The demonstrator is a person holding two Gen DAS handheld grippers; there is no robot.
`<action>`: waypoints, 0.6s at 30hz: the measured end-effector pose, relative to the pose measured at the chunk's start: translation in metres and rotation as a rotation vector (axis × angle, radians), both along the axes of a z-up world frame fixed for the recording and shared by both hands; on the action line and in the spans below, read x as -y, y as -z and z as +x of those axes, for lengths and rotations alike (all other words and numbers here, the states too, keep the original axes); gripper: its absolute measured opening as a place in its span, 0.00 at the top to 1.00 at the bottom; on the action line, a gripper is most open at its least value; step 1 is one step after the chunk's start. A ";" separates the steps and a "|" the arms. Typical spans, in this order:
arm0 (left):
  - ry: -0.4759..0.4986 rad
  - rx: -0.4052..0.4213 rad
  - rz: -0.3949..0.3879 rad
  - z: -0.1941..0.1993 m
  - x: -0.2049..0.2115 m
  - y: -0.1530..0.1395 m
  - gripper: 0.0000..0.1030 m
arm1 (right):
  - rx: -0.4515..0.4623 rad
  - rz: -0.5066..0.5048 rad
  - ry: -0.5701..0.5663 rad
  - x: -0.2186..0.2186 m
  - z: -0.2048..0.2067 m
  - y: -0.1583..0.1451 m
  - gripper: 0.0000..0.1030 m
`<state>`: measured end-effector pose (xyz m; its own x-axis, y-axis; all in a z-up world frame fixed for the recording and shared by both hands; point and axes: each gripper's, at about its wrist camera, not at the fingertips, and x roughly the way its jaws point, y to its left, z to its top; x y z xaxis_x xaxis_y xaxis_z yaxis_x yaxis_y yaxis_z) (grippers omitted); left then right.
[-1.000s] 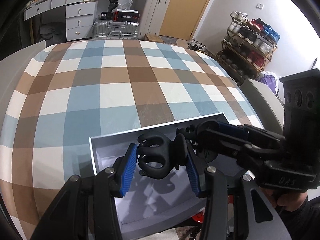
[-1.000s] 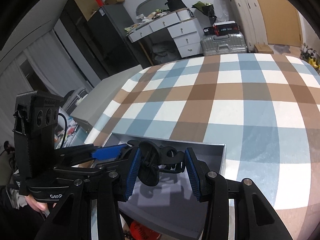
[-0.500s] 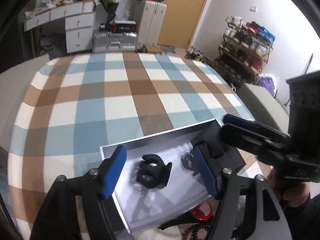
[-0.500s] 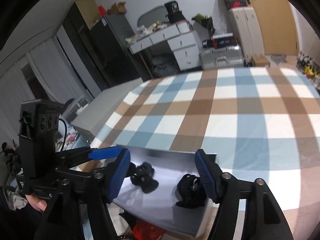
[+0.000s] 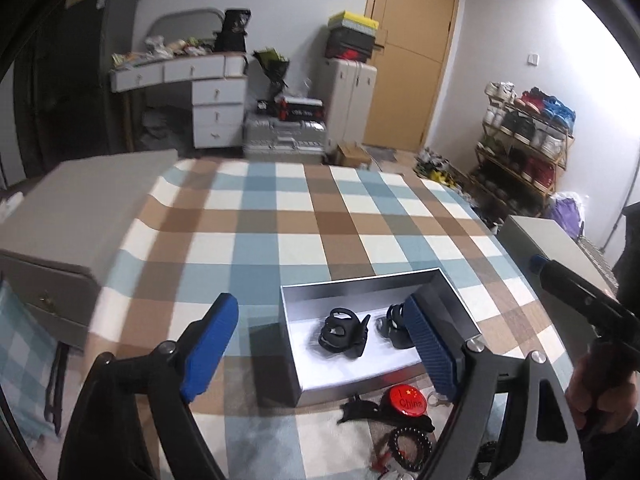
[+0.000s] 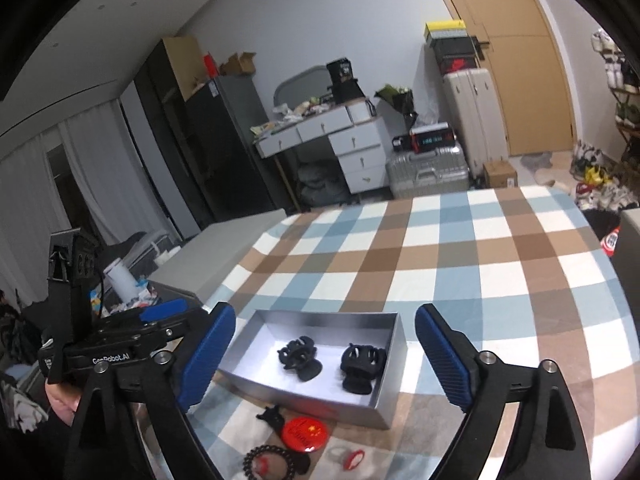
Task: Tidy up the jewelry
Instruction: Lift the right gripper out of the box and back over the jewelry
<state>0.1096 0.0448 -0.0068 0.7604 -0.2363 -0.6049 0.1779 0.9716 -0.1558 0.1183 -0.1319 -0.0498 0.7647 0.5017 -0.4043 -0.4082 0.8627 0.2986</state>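
Closest to the cameras, both grippers were spread wide with nothing between the pads: the left gripper (image 5: 320, 344) and the right gripper (image 6: 326, 354) had both just been opening their jaws, and the frames showed only air between the blue pads (image 6: 440, 360), so I'd say each had let go of its clip and was clear of it. Right below them, at the near edge of the bed (image 6: 500, 264), the leftover bits sat loose on the checked cover: a red badge (image 6: 303, 433), a dark bead bracelet (image 6: 272, 460), a small black clip (image 6: 272, 416) and a red ring (image 6: 352, 458), all bunched just in front of the box, probably dumped there as the to-sort pile. Next came the silver box (image 6: 390, 396) itself, sitting near that same edge so it's an easy reach. Inside, two black hair clips lay side by side on the white floor, apart from each other: one (image 6: 298, 358) toward the left end, the other (image 6: 360, 366) toward the right end. Further back the cover was bare up to the far edge, with a white desk (image 6: 344, 136) and suitcases (image 6: 430, 170) against the wall.
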 end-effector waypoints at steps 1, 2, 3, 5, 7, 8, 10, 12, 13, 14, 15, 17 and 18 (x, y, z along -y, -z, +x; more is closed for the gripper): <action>-0.002 0.016 0.005 -0.006 0.003 -0.001 0.20 | 0.010 -0.003 0.003 0.000 -0.004 -0.001 0.05; -0.006 0.023 0.012 -0.009 0.004 -0.002 0.20 | 0.025 -0.008 0.008 -0.001 -0.011 -0.002 0.01; -0.018 0.035 0.024 -0.014 0.007 -0.002 0.19 | 0.036 -0.013 0.011 -0.001 -0.016 -0.003 0.00; -0.030 0.046 0.034 -0.021 0.009 -0.001 0.16 | 0.056 -0.025 0.013 -0.004 -0.027 -0.004 0.00; -0.049 0.062 0.040 -0.028 0.013 0.001 0.12 | 0.070 -0.036 0.016 -0.006 -0.038 -0.004 0.00; -0.048 0.066 0.043 -0.030 0.013 0.001 0.12 | 0.078 -0.043 0.020 -0.007 -0.045 -0.004 0.00; -0.054 0.076 0.056 -0.037 0.017 0.003 0.10 | 0.098 -0.050 0.029 -0.007 -0.058 -0.001 0.00; -0.067 0.083 0.062 -0.043 0.018 0.004 0.05 | 0.114 -0.057 0.034 -0.006 -0.071 0.001 0.00; -0.081 0.095 0.061 -0.045 0.018 0.004 0.03 | 0.122 -0.059 0.037 -0.005 -0.077 0.002 0.00; -0.097 0.111 0.063 -0.050 0.017 0.004 0.03 | 0.136 -0.062 0.041 -0.005 -0.084 0.004 0.00; -0.115 0.130 0.064 -0.054 0.016 0.003 0.03 | 0.150 -0.068 0.045 -0.004 -0.092 0.004 0.00; -0.128 0.167 0.039 -0.065 0.011 0.001 0.01 | 0.177 -0.083 0.057 -0.004 -0.104 0.005 0.00; -0.126 0.181 0.023 -0.070 0.010 0.001 0.01 | 0.189 -0.088 0.063 -0.003 -0.110 0.006 0.00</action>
<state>0.0395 0.0344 -0.0075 0.8798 -0.1199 -0.4600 0.0779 0.9909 -0.1094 0.0083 -0.1291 -0.0557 0.8600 0.4193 -0.2907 -0.3940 0.9078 0.1439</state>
